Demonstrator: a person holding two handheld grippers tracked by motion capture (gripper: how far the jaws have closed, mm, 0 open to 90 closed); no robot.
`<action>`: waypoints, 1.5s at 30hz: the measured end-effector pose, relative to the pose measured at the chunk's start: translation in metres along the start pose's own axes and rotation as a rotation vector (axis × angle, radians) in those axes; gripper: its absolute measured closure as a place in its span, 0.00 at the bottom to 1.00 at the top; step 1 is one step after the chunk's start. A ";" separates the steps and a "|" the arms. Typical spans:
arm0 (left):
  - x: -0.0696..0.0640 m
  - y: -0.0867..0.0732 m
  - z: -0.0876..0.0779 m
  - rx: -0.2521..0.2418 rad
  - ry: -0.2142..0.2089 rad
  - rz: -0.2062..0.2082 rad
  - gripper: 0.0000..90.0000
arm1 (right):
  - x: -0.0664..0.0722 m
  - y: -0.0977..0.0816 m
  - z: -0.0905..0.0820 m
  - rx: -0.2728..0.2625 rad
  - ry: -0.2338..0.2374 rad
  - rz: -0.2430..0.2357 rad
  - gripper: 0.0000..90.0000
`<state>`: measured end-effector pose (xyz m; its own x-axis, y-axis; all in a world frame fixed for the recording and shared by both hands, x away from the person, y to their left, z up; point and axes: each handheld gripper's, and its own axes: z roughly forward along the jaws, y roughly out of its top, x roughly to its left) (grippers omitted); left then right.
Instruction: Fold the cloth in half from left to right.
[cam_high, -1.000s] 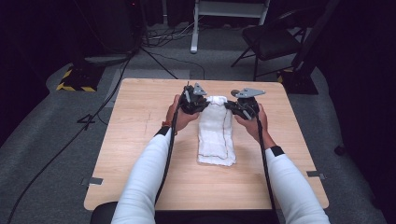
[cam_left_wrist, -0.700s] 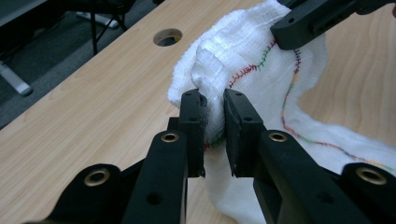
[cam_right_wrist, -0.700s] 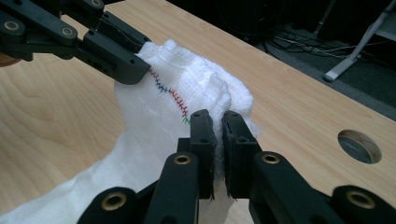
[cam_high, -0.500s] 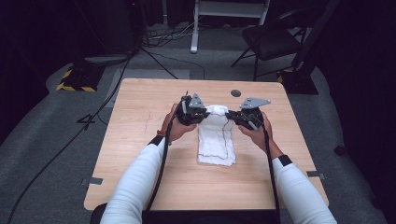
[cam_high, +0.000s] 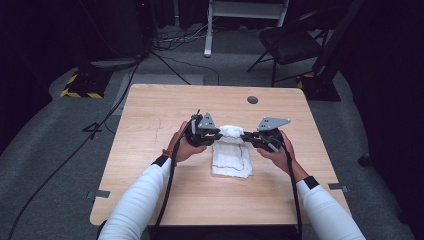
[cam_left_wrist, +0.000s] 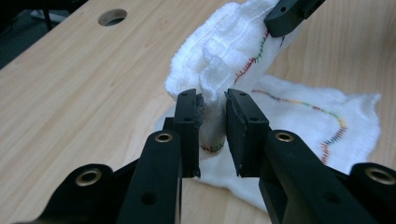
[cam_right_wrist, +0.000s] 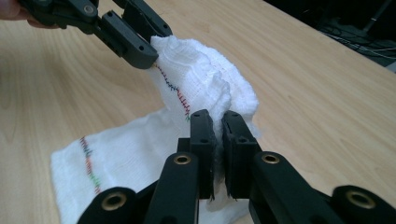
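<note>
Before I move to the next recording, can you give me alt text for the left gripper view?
The left gripper has a bunched fold of a white cloth with coloured stitching between its two black jaws, lifted off a light wooden table. The right gripper grips the same fold at top right, and a round hole sits in the tabletop behind.

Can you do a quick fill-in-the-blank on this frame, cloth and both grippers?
1. The white cloth has stitching of many ___ along its edge.
2. The right gripper is ___ on a fold of cloth.
3. The far end of the cloth is ___ off the table, the near end lies flat.
4. The left gripper has ___ between its jaws.

Missing: colours; shut; lifted; cloth
</note>
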<state>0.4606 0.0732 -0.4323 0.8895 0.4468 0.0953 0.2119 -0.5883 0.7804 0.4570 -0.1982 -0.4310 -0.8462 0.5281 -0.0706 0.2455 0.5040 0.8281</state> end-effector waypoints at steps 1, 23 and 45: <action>-0.003 -0.003 0.000 0.000 -0.009 0.000 0.84 | 0.002 -0.003 -0.001 0.006 0.009 -0.003 0.94; -0.045 -0.036 0.002 0.094 -0.121 0.057 0.93 | 0.031 -0.043 -0.013 0.075 0.115 -0.032 0.93; -0.060 -0.046 -0.004 0.132 -0.139 0.102 0.95 | 0.046 -0.061 -0.018 0.123 0.156 -0.048 0.90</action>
<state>0.3961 0.0759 -0.4714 0.9545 0.2884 0.0763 0.1609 -0.7130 0.6825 0.3950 -0.2173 -0.4746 -0.9189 0.3944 -0.0131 0.2514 0.6107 0.7509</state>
